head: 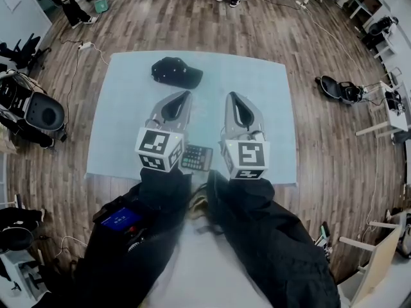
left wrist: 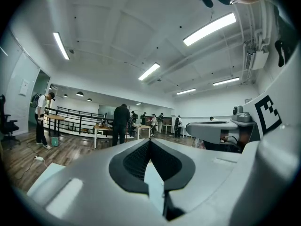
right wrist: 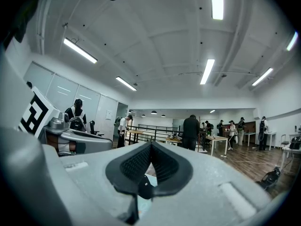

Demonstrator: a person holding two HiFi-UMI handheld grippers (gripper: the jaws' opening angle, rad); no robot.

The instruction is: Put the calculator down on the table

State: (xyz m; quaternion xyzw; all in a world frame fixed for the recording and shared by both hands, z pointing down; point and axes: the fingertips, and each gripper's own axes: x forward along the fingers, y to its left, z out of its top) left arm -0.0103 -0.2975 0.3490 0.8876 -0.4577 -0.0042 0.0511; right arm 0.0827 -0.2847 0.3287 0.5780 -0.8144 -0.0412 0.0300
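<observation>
1. Your left gripper (head: 186, 94) has its jaws closed tip to tip with nothing between them. The left gripper view shows only the pale table top through the slot below the tips.
2. Your right gripper (head: 232, 95) is closed and empty as well, its ribbed black pads meeting at the tips.
3. The small dark-grey calculator with rows of keys (head: 196, 158) lies flat on the light-blue table top (head: 128, 108), at the lower middle of the head view. It sits between your two grippers, just beside their marker cubes and near the table's front edge. The task looks done.
4. The main risk is in pulling back. The calculator is close to both gripper bodies and to the edge, so a sleeve or a cube dragged low toward the bottom of the frame could sweep it off onto the brown wooden floor (head: 192, 18).
5. If you decide to reposition it, closed jaws would only push it and skid it toward the edge. Open them before you go in.
6. The black fabric cap (head: 176, 72), in the upper middle of the frame, is well apart and poses no hazard.
</observation>
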